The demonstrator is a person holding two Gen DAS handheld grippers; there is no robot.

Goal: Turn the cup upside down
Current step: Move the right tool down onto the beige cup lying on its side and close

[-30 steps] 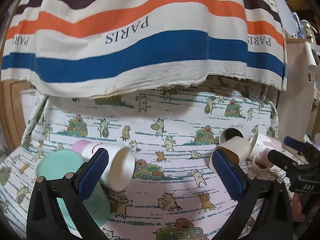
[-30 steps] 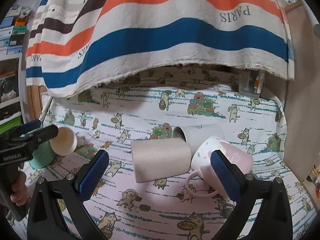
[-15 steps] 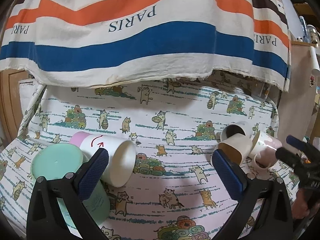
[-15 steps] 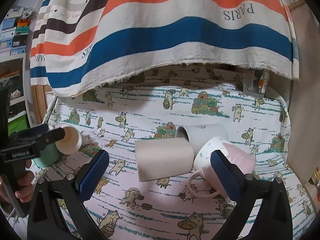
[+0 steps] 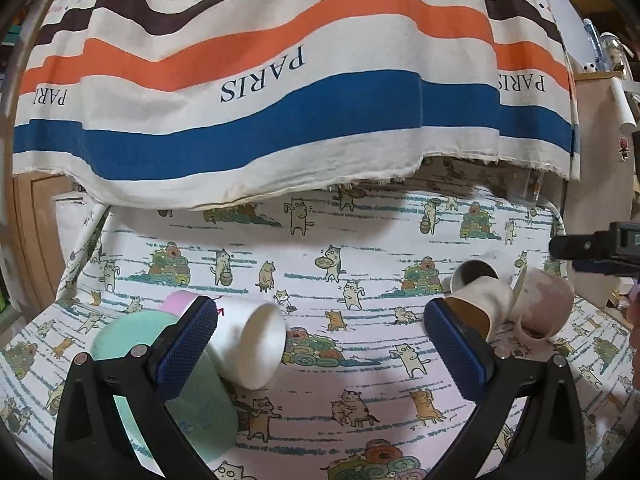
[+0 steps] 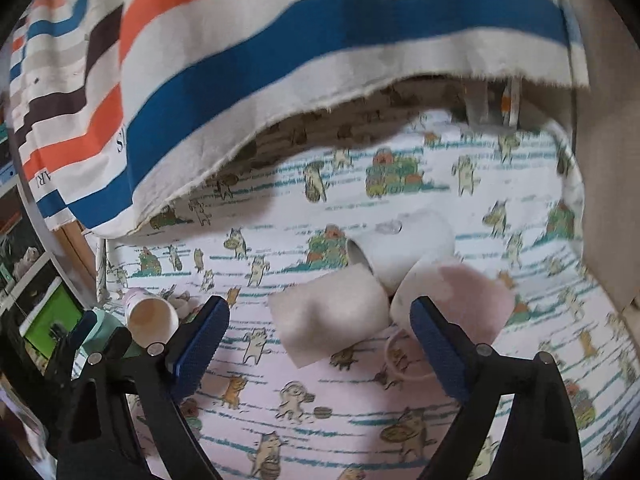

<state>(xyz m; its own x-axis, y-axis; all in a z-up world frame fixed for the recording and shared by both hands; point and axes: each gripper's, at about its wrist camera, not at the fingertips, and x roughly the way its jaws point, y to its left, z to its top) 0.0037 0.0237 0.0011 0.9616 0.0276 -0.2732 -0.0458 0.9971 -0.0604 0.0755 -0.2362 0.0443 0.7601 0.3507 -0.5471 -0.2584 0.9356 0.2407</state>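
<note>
Several cups lie on a cat-print cloth. In the left wrist view a white cup (image 5: 250,344) lies on its side beside an upside-down mint cup (image 5: 160,384), just inside my open, empty left gripper (image 5: 320,356). In the right wrist view a beige cup (image 6: 328,320), a white mug (image 6: 404,248) and a pink mug (image 6: 460,304) lie on their sides together, just beyond my open, empty right gripper (image 6: 320,344). The same group shows at the right of the left wrist view (image 5: 504,304).
A striped "PARIS" cloth (image 5: 280,80) hangs over the back of the table. A cardboard panel (image 6: 608,160) stands at the right. The left gripper and the white cup (image 6: 152,316) show at the left of the right wrist view.
The right gripper has tilted and moved closer to the beige and pink cups, its view now blurred. The left gripper has risen slightly and stays open.
</note>
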